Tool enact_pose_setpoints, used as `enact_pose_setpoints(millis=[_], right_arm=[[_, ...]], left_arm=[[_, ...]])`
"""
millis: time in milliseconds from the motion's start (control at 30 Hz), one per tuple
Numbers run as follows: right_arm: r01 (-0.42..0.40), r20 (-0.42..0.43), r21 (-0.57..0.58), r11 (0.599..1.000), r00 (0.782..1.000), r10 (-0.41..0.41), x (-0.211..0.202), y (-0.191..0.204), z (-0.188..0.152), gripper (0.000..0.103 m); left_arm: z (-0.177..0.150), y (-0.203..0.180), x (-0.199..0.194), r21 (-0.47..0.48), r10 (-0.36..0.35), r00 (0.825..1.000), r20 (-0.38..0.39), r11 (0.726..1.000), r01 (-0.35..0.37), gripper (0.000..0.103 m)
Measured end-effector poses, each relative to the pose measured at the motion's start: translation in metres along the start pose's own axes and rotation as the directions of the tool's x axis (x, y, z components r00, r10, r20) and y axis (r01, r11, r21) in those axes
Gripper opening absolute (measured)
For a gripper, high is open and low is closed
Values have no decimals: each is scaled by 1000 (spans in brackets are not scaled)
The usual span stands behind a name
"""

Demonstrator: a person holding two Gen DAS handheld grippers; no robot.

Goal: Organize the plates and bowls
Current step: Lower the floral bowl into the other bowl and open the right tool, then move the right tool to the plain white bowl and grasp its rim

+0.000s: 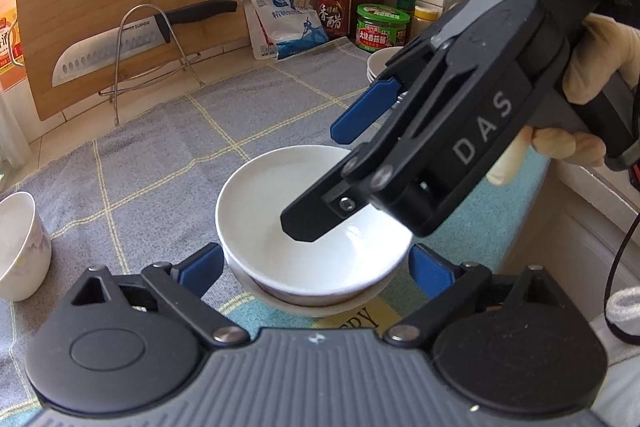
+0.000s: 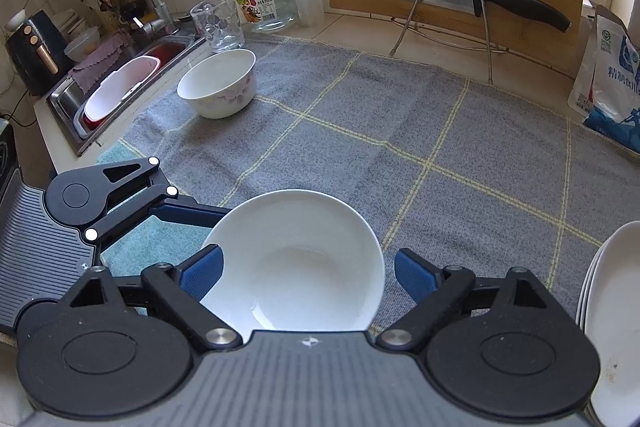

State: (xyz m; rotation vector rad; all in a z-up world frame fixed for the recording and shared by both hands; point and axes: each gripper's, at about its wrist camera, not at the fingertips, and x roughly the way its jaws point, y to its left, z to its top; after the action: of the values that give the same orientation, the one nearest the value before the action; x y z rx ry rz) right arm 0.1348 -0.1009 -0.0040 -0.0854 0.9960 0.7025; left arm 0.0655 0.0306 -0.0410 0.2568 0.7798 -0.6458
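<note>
A white bowl [image 1: 316, 223] is seen near the front of the worktop, on a grey checked cloth [image 1: 160, 155]; in the left wrist view it appears to sit on a plate [image 1: 320, 303] whose rim shows just beneath it. The left gripper [image 1: 316, 267] is held low behind the bowl, its fingers [image 1: 200, 267] spread to either side of it, apparently not touching. The right gripper [image 1: 320, 179] is angled steeply down from the upper right by a gloved hand [image 1: 592, 67], one finger over the bowl's hollow and the other outside its far rim; the fingers are spread and nothing is pinched.

If the right fingers were closed off-centre on the thin rim, the glazed bowl could probably slip or tip, and the plate beneath might be dragged with it. A lift with the left fingers this close could knock the bowl sideways.

A flowered bowl [image 2: 218, 85] stands well apart towards the sink [image 2: 120, 87], and stacked plates [image 2: 612, 307] lie at the right.
</note>
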Motion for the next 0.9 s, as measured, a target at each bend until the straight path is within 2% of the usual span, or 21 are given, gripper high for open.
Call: enact_pose_setpoints(millis=[167,500,600,700,800,900], right_arm=[[0,9,-7,1000,1000,0,-3,0,3,97],[-26,35,-66,998,999,28,-2,12,19,101],[-38,42,-95,995,998,42,2,21,28,103],[-49,46,-129,990,997,56,9,32,40,103],[-61,48,-166,984,996,69,18,44,54,103],[-70,51,-205,976,995,82,28,57,69,103]], left_arm=[[-4,0,-5,10,-1,1000,7,1000,1,99],[-16,20,-29,-34,0,999,51,999,2,99],[-22,33,-38,-67,57,997,57,996,-53,100],[-29,50,-44,-101,153,987,54,984,-147,100],[-38,73,-52,-146,235,970,59,964,-224,100],[-46,97,-58,-187,318,946,66,935,-301,100]])
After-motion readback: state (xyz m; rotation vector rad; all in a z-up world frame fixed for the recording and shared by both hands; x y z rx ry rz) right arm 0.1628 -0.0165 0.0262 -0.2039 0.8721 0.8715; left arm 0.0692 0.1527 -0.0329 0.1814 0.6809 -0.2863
